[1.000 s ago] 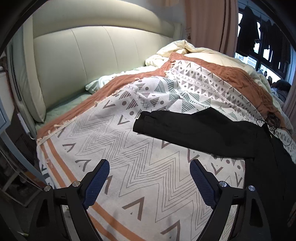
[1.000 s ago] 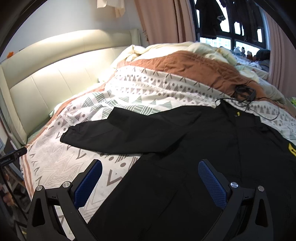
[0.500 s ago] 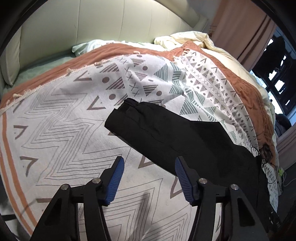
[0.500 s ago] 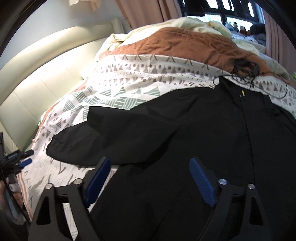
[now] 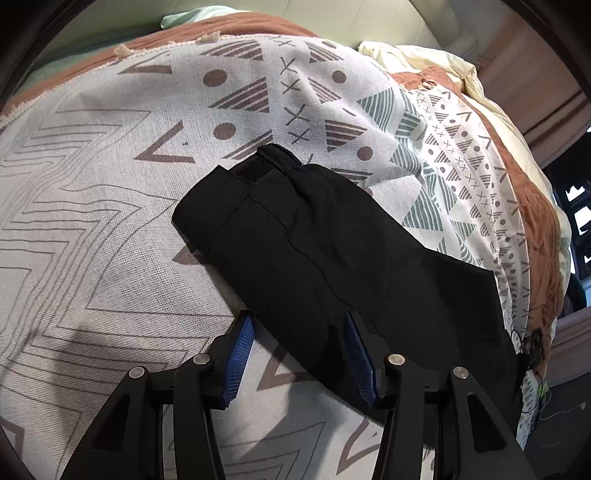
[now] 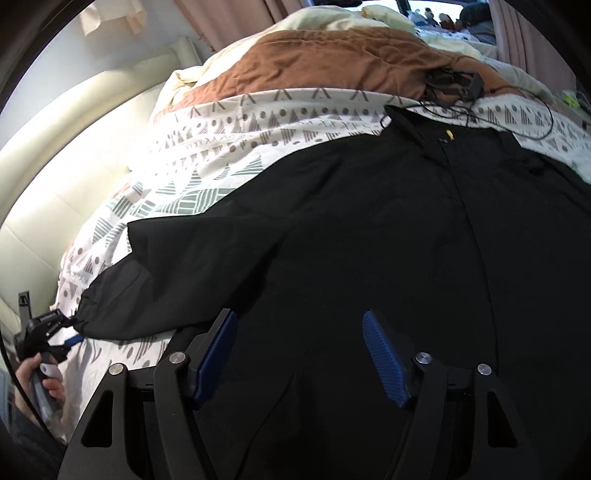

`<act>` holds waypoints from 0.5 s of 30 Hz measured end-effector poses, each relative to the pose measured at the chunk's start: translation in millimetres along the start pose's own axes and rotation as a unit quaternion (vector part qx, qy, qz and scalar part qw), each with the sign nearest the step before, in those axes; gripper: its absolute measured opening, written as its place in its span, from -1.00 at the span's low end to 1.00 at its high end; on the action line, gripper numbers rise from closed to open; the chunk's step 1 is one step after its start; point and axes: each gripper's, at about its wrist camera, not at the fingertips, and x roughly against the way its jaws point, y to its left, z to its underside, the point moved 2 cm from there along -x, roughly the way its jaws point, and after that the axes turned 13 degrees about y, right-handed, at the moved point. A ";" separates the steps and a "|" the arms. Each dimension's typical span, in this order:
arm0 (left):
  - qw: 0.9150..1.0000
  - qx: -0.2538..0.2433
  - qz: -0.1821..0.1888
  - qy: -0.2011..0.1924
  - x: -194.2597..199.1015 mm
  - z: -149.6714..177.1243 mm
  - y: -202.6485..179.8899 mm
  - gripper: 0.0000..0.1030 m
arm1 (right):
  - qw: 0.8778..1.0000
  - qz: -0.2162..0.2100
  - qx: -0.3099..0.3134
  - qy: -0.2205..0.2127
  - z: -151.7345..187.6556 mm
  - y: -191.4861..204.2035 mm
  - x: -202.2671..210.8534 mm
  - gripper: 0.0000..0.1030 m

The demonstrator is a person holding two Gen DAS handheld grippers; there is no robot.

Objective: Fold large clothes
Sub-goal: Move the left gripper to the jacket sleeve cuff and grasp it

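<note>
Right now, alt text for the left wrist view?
The left tongs, blue-padded and closing, straddle the near edge of a black jacket sleeve without yet pinching it. The sleeve lies flat on a white geometric-print bedspread, cuff pointing away toward a cream headboard.

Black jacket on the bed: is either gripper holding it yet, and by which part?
Neither yet. The left gripper is closing around the jacket sleeve; the right gripper is closing over its body.
</note>
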 end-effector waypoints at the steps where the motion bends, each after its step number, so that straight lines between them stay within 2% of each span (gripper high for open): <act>1: 1.000 0.007 0.003 -0.003 -2.9 -2.1 1.5 -0.03 | 1.000 -0.008 -0.009 0.001 -1.3 -4.1 -1.2 0.30; 2: 1.000 0.011 0.002 -0.011 -3.7 -4.1 1.5 -0.10 | 1.000 -0.016 -0.019 0.003 -2.8 -7.7 -2.1 0.26; 4: 1.000 0.020 -0.007 -0.018 -1.9 -8.6 1.9 -0.69 | 0.999 -0.038 -0.031 0.005 -6.2 -12.1 -3.6 0.06; 6: 0.999 0.034 0.021 -0.022 4.3 -12.2 2.9 -0.83 | 0.997 -0.061 -0.043 0.010 -10.9 -12.4 -6.7 -0.03; 11: 0.996 0.001 0.053 -0.068 45.1 -18.8 -25.4 -0.88 | 0.988 -0.124 -0.086 0.016 -28.4 -13.4 -23.5 -0.22; 13: 0.994 -0.024 0.066 -0.087 65.1 -20.7 -44.4 -0.90 | 0.982 -0.161 -0.100 0.026 -36.0 -11.1 -35.8 -0.42; 15: 0.990 -0.046 0.079 -0.105 83.8 -22.4 -63.3 -0.91 | 0.977 -0.177 -0.110 0.036 -42.6 -7.8 -49.2 -0.42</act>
